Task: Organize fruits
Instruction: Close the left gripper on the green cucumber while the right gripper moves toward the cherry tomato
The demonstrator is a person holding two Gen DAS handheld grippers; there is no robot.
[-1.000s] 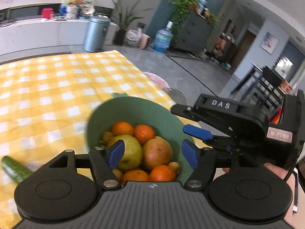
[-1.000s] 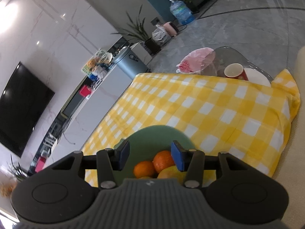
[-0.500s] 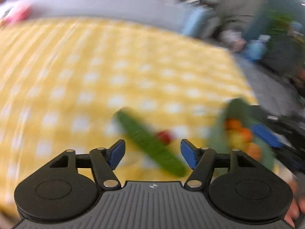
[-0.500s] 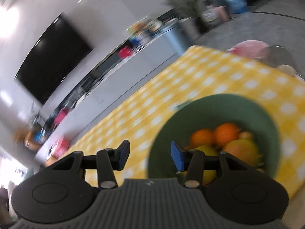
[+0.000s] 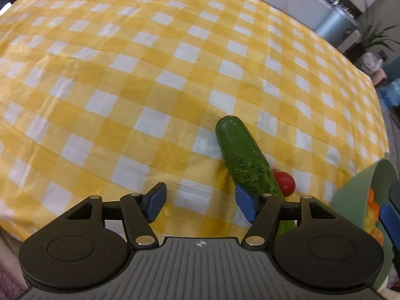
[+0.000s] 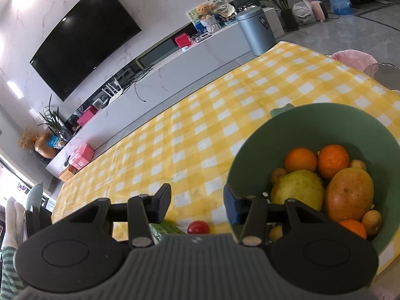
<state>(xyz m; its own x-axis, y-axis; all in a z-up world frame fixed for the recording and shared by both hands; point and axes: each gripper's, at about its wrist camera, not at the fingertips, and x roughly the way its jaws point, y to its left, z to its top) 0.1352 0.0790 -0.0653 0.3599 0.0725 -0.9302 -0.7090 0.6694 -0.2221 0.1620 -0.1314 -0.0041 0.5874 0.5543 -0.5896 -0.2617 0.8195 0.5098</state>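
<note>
A green cucumber (image 5: 245,160) lies on the yellow checked tablecloth (image 5: 125,75), with a red cherry tomato (image 5: 284,180) touching its right side. My left gripper (image 5: 200,203) is open and empty just above the cloth; its right finger overlaps the cucumber's near end. A green bowl (image 6: 312,127) holds oranges (image 6: 301,160), a mango (image 6: 350,193), a pear (image 6: 298,190) and small fruits. My right gripper (image 6: 197,203) is open and empty, left of the bowl, with its right finger at the rim. The tomato (image 6: 198,227) and the cucumber tip (image 6: 165,227) show below it.
The bowl's rim (image 5: 355,195) is at the right edge of the left wrist view, near the table's front corner. Beyond the table stand a grey bin (image 6: 257,33), a TV (image 6: 82,40) and a low white cabinet (image 6: 175,60).
Both grippers swung left. The left view moved from the bowl to the cucumber and tomato. The right view now has the bowl on its right. Both stayed open.
</note>
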